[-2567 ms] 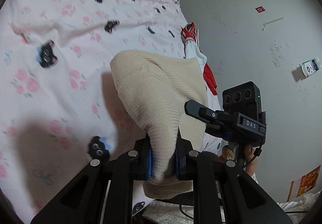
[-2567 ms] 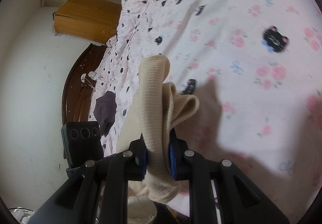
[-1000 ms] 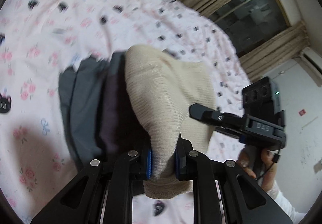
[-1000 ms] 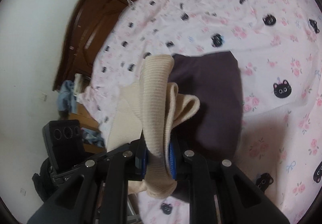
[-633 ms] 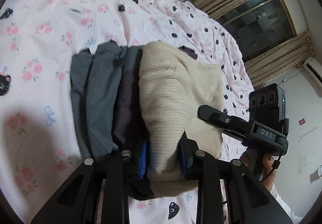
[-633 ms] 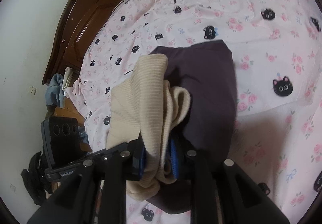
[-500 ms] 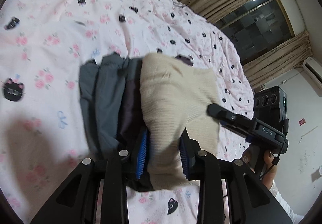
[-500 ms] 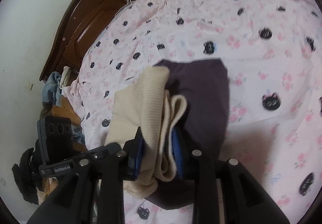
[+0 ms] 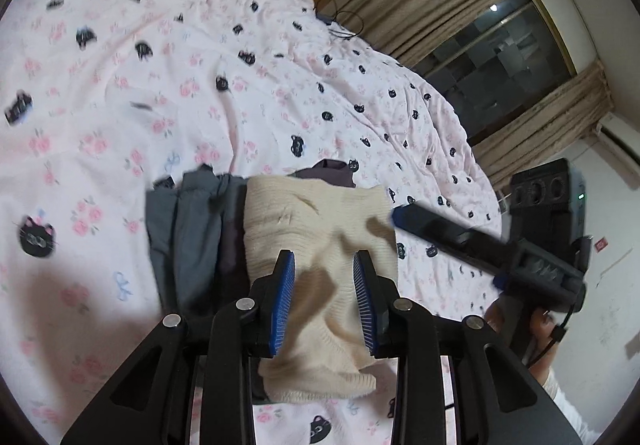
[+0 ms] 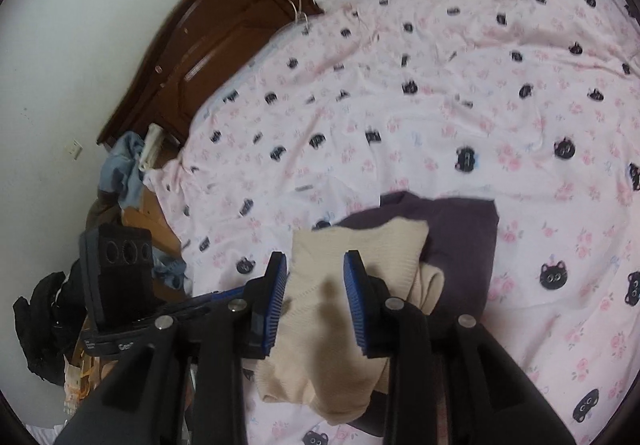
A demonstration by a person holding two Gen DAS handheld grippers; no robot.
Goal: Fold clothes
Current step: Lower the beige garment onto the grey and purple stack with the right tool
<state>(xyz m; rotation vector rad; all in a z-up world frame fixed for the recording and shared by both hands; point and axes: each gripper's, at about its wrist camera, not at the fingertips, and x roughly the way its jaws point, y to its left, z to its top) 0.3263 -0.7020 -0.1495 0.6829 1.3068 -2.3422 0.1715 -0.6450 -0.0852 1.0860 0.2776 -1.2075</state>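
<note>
A folded cream knit sweater (image 9: pixel 320 221) lies on top of a dark purple garment (image 9: pixel 332 167), beside folded grey garments (image 9: pixel 180 229), on the pink cat-print bed sheet (image 9: pixel 160 85). My left gripper (image 9: pixel 324 261) hovers over the sweater's near edge, open, and its blue pads (image 9: pixel 284 285) are clear of the knit. In the right wrist view my right gripper (image 10: pixel 316 259) is also open above the sweater (image 10: pixel 384 245), which rests on the purple garment (image 10: pixel 460 241). The right gripper's finger (image 9: pixel 432 229) reaches in from the right in the left wrist view.
A dark wooden headboard (image 10: pixel 208 57) borders the bed, with a heap of blue and white clothes (image 10: pixel 124 169) beside it. Curtains and a dark window (image 9: pixel 500 57) stand beyond the bed. A black cable (image 9: pixel 340 25) lies on the sheet's far edge. A hand (image 9: pixel 520 321) holds the right gripper.
Both grippers carried the cream sweater over to the stack of dark garments and opened. The sweater now lies flat on the stack, and both grippers have drawn back and up from it.
</note>
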